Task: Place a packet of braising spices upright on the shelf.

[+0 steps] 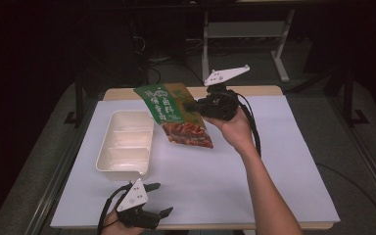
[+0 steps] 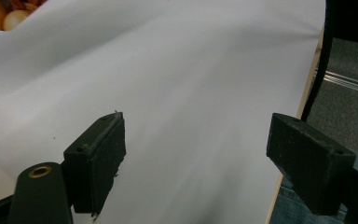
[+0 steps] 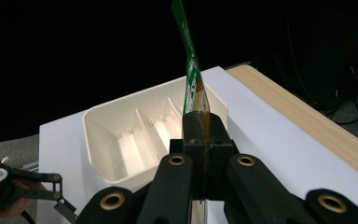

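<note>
- My right gripper (image 1: pixel 194 105) sits just above the middle of the high view, jaws clamped on a green snack bag (image 1: pixel 175 114); the bag hangs in the air, tilted, its red lower end pointing down toward the centre of the frame.
- In the right gripper view I see the bag (image 3: pixel 191 70) edge-on, a thin green strip rising from between the closed jaws to the top centre of the frame.
- Behind that strip, centre left in the right gripper view, stands the white tray (image 3: pixel 103 122) with its dividers, on the white table cover.
- In the high view the tray (image 1: pixel 103 159) lies left of centre on the table (image 1: pixel 254 186), and the bag's upper corner hangs just over the tray's far right edge.
- My left gripper (image 1: pixel 158 199) rests at the bottom left of the high view, near the table's front edge, well apart from the bag.
- In the left gripper view its jaws stand wide apart with nothing between them, just bare white table (image 2: pixel 191 84) beyond.
</note>
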Available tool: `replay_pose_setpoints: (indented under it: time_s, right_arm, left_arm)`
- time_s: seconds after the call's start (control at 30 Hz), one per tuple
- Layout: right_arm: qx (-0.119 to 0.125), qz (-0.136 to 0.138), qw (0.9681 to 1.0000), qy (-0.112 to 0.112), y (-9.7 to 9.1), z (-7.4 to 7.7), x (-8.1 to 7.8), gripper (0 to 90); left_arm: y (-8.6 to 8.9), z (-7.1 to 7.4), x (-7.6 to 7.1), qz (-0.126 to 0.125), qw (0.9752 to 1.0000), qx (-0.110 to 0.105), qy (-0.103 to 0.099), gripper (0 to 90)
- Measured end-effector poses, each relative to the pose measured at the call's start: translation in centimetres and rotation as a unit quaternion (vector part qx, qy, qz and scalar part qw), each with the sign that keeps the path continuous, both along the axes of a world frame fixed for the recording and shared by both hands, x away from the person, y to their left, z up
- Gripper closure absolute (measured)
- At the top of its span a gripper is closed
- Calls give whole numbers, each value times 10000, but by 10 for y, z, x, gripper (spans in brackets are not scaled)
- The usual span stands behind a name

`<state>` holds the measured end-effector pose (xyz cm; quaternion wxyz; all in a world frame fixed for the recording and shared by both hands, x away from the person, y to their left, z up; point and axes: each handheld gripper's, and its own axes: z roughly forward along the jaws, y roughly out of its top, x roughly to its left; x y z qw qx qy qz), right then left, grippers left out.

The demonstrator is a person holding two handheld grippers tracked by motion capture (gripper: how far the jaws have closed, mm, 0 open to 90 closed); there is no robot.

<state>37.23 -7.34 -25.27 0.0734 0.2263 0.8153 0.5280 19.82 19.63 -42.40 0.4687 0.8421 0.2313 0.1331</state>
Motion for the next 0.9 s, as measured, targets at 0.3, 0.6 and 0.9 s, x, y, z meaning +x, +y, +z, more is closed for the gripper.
replay_pose_setpoints:
  time_s: [0.3,0.6,0.9]
  right_arm:
    - [-41,113,9999,-71,23,11,9,900]
    - [-6,128,9999,-91,41,15,16,900]
    - [-24,247,9996,-109,66,17,25,900]
  left_arm:
    - [3,0,1,10,10000,1,-26,187]
    - [6,0,0,-1,10000,12,-25,187]
    - [6,-2,1,-17,10000,68,-40,173]
